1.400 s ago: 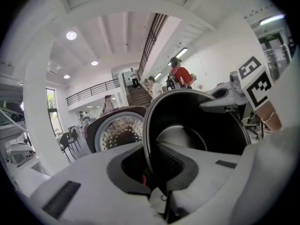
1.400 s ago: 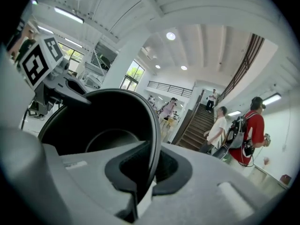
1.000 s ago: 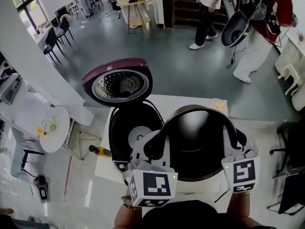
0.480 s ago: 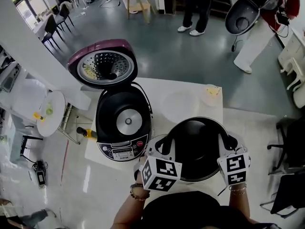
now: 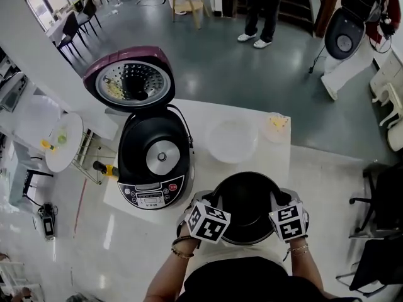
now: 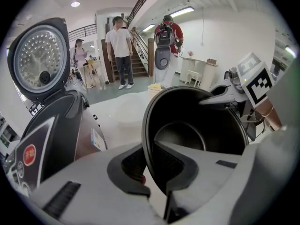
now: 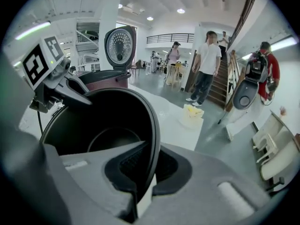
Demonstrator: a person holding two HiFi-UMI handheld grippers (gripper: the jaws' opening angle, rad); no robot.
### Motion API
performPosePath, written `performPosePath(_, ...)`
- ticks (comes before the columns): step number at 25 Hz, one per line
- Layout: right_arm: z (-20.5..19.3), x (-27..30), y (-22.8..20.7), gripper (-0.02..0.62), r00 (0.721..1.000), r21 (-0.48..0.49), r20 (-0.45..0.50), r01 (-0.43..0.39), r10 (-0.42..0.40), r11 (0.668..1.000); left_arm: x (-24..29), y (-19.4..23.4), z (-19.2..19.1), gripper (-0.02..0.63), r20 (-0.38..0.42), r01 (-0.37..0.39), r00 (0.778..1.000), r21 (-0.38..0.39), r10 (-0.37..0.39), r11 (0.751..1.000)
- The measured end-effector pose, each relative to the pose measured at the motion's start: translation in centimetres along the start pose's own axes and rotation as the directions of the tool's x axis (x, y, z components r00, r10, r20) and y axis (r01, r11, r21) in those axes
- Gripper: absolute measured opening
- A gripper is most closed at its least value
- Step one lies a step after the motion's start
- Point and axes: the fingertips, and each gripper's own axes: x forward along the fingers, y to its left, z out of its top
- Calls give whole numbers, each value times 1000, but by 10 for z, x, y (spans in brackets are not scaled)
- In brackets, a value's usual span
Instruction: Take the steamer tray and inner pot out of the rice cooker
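The black inner pot (image 5: pixel 245 200) hangs upright just over the near right part of the white table (image 5: pixel 196 116), out of the rice cooker (image 5: pixel 154 159). My left gripper (image 5: pixel 214 201) is shut on the pot's left rim, which passes between its pads (image 6: pixel 136 161). On the opposite rim my right gripper (image 5: pixel 277 200) is shut too, the thin wall pinched in its jaws (image 7: pixel 147 165). The cooker stands open with its maroon lid (image 5: pixel 129 80) raised and its cavity bare. A translucent white steamer tray (image 5: pixel 232 139) lies on the table beyond the pot.
A small tub with something yellow (image 5: pixel 277 126) sits at the table's far right corner. A round white side table (image 5: pixel 60 142) stands to the left. People (image 5: pixel 259 8) stand on the grey floor behind, one carrying another cooker (image 5: pixel 345 41).
Both grippers have carried the pot downward and toward me, from high beside the cooker to low over the table's near right. The cooker's empty cavity has come fully into sight.
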Motion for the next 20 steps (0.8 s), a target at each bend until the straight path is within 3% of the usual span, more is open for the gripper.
performPosePath(20, -10, 37, -2, 9, 993, 22, -80, -83, 85, 996, 27, 9, -7, 34, -61, 34, 997, -79, -39, 996)
